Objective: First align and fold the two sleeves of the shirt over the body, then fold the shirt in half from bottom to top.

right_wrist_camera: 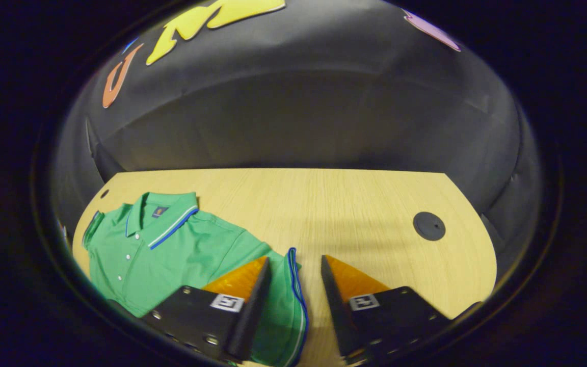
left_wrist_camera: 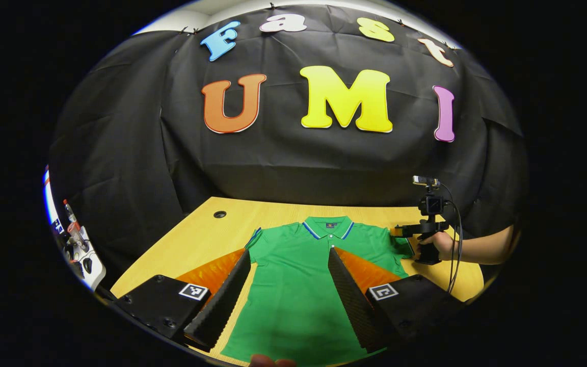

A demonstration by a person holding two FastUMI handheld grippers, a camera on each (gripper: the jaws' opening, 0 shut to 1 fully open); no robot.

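Light wooden desk (right_wrist_camera: 324,204) carries two round black cable grommets, one (right_wrist_camera: 429,226) near its right end, another (left_wrist_camera: 219,214) at the far-left corner.

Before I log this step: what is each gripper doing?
Left gripper: open above the shirt, holding nothing.
Right gripper: open around the sleeve edge.

Green shirt (left_wrist_camera: 293,285) — blue-and-white striped collar (left_wrist_camera: 327,226) — light wood-grain table (right_wrist_camera: 334,204)

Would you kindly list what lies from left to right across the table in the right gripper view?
Small hole → shirt collar → sleeve cuff → bare table → black grommet.
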